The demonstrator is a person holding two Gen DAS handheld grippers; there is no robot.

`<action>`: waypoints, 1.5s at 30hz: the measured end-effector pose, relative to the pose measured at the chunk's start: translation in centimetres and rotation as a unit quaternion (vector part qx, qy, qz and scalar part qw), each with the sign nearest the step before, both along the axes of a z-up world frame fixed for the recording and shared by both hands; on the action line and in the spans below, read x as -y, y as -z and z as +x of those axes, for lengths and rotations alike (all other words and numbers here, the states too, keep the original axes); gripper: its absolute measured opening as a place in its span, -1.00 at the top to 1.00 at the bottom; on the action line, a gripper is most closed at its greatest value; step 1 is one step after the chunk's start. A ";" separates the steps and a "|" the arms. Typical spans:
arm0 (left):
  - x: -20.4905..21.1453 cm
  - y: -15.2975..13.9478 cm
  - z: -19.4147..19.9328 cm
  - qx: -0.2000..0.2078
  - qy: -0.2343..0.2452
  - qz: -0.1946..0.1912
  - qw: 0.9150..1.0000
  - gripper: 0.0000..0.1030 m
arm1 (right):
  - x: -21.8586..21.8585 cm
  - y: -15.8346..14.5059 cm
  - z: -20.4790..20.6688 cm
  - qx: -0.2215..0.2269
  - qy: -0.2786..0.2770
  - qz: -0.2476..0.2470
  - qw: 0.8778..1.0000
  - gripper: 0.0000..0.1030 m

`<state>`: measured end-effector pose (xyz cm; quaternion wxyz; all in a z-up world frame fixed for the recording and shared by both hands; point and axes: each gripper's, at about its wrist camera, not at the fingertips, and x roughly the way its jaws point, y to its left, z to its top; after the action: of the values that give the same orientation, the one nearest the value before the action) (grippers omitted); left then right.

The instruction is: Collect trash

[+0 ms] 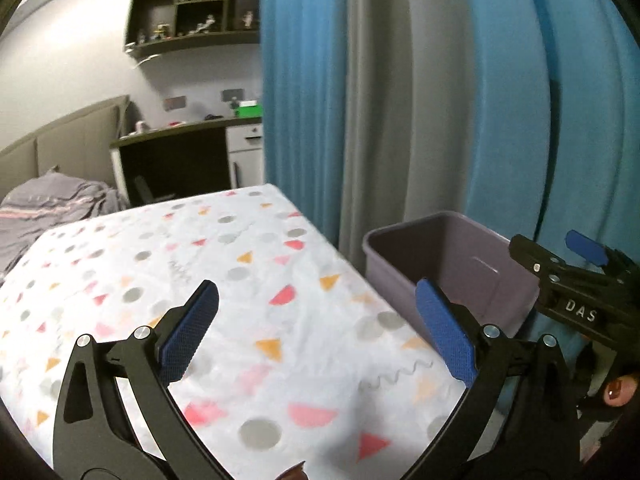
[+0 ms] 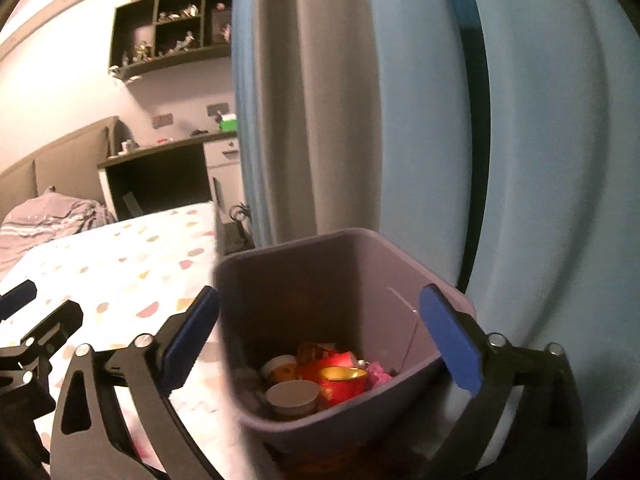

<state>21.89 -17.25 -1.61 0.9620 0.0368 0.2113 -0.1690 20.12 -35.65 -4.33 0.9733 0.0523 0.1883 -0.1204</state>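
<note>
You are holding the left gripper (image 1: 316, 328) over a white bed sheet printed with pink, orange and grey shapes (image 1: 248, 280), its blue-padded fingers (image 1: 188, 336) spread wide with nothing between them. The sheet beneath it is lying flat and bare. You are holding the right gripper (image 2: 320, 336) above a grey-purple rectangular plastic bin (image 2: 256, 320) standing just beside the bed's edge, its fingers likewise standing wide apart and empty, one to each side of the bin's mouth. The collected trash (image 2: 320, 380) is sitting at the bottom of that bin: a red and gold cup-like container (image 2: 344, 384), two pale round tubs and a pink scrap, though blur is making the finer items hard to tell. Blue and grey curtains (image 1: 400, 100) are hanging behind the bin. Farther back, a dark desk with a white drawer unit (image 1: 188, 148), a dark wall shelf holding small figures (image 1: 192, 8) and a rumpled grey blanket (image 1: 48, 204) are showing.
</note>
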 end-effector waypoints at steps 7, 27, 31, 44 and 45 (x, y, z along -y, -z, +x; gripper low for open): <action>-5.0 -0.3 -3.5 -0.005 -0.042 -0.001 0.999 -0.88 | -3.8 -0.5 -3.1 0.004 -0.002 -0.015 1.000 -0.89; -13.7 -0.9 -10.5 -0.002 -0.109 -0.016 0.994 -0.88 | -12.6 -1.7 -9.5 0.014 -0.034 -0.018 0.999 -0.89; -14.1 -1.1 -11.0 0.003 -0.110 -0.019 0.994 -0.88 | -13.4 -2.0 -10.3 0.021 -0.034 -0.023 0.999 -0.89; -14.5 -1.3 -11.4 0.001 -0.108 -0.026 0.994 -0.88 | -14.1 -2.4 -10.8 0.029 -0.040 -0.026 0.998 -0.89; -14.4 -1.3 -11.4 0.001 -0.107 -0.025 0.994 -0.88 | -14.2 -2.4 -10.8 0.028 -0.040 -0.025 0.998 -0.89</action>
<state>10.48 -2.81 -0.32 0.9755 -0.0103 0.2082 -0.0700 9.34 -21.47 -1.93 0.9833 0.0233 0.1594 -0.0844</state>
